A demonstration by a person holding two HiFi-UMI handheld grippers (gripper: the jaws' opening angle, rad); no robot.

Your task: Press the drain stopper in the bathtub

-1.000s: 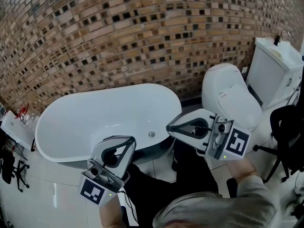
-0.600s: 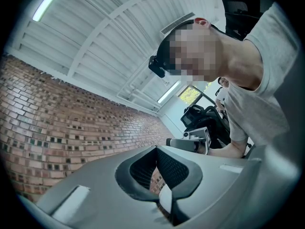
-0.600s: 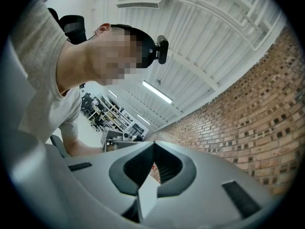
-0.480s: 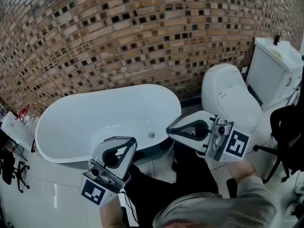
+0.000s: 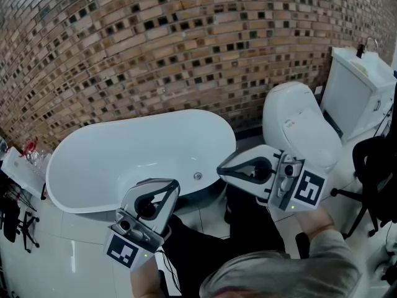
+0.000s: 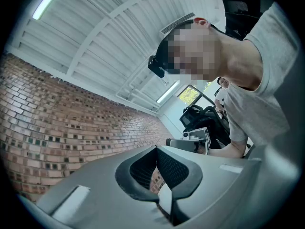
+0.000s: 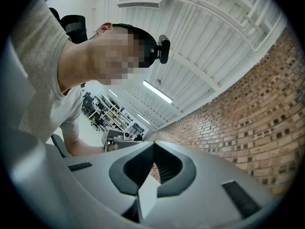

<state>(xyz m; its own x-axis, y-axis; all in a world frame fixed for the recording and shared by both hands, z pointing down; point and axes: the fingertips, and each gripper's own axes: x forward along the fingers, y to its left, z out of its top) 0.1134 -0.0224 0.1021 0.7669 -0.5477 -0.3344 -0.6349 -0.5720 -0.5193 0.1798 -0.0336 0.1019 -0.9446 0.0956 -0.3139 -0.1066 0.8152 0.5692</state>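
Note:
The white oval bathtub lies below the brick wall in the head view. Its small round metal drain stopper sits in the tub floor near the right end. My left gripper hovers over the tub's near rim, left of and below the stopper, jaws shut and empty. My right gripper hangs just right of the tub's end, its tip close to the stopper but apart from it, also shut on nothing. Both gripper views face upward: closed tips of the left gripper and right gripper show against ceiling and brick; the tub is hidden there.
A white toilet with its cistern stands right of the tub. A black office chair is at the right edge. Clutter and a black stand sit at the far left. Glossy white floor tiles lie in front.

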